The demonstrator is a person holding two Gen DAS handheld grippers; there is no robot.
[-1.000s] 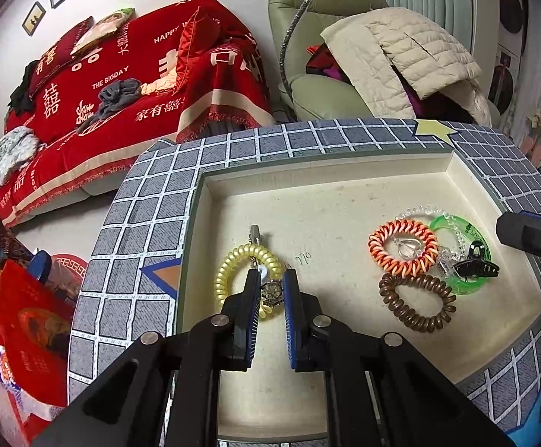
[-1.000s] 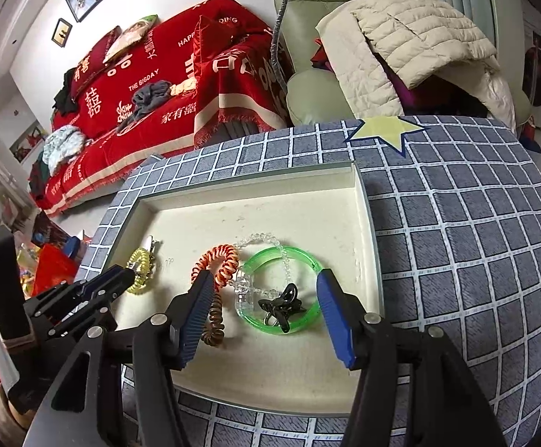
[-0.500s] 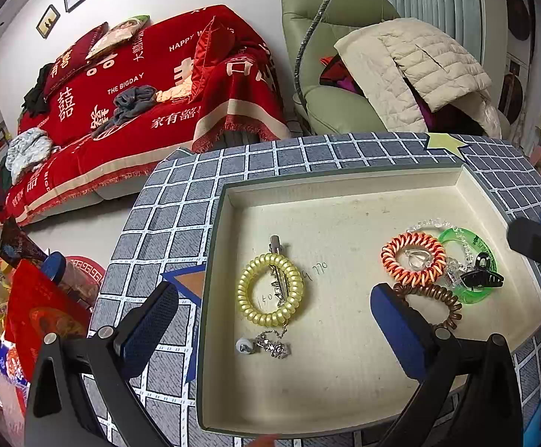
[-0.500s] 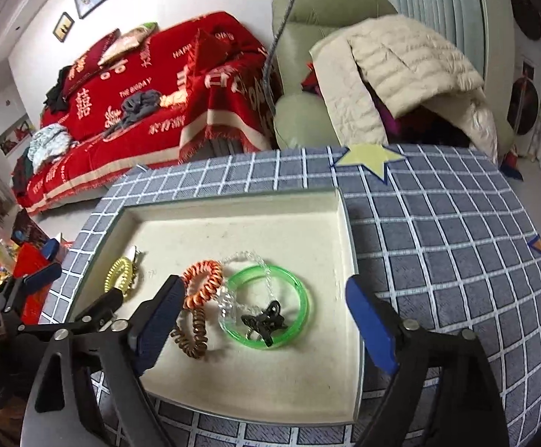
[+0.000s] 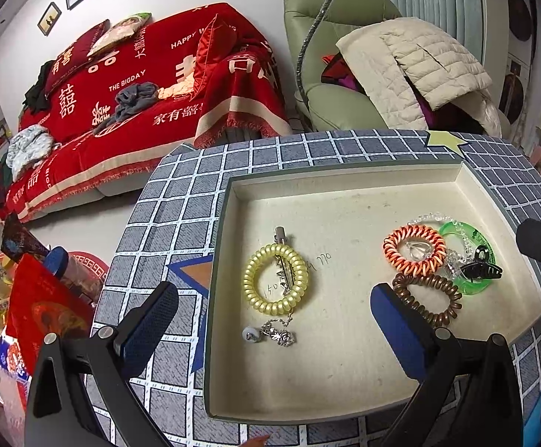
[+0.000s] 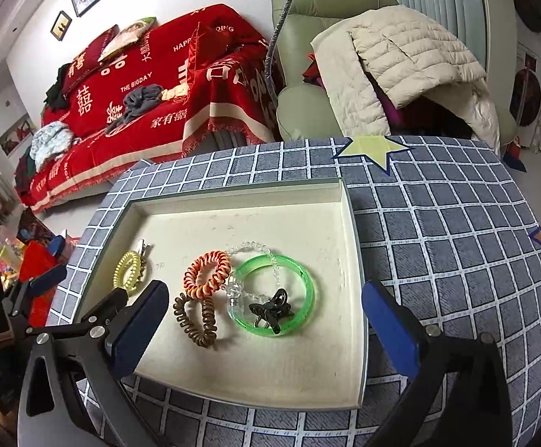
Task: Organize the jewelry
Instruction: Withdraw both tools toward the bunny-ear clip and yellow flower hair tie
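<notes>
A cream tray (image 5: 345,186) (image 6: 348,223) sits on a grid-patterned table. In it lie a yellow coil band (image 5: 275,284) (image 6: 127,270) with a silver clip (image 5: 283,257), a small silver pendant (image 5: 274,335), an orange coil band (image 5: 414,247) (image 6: 205,273), a brown coil band (image 5: 429,300) (image 6: 194,320), a green bangle (image 5: 475,257) (image 6: 274,294), a clear bead string and a black claw clip (image 5: 481,266) (image 6: 270,311). My left gripper (image 5: 270,326) is open above the pendant. My right gripper (image 6: 265,329) is open above the bangle.
The table (image 6: 456,242) carries a grey checked cloth with star patches. Beyond it stand a red-covered sofa (image 5: 140,85) and a green armchair (image 6: 307,74) with a beige jacket. Red bags and clutter (image 5: 39,298) lie on the floor at left.
My left gripper opened, let go of the pendant and drew back; the pendant now lies below the yellow band. My right gripper opened wider and pulled back.
</notes>
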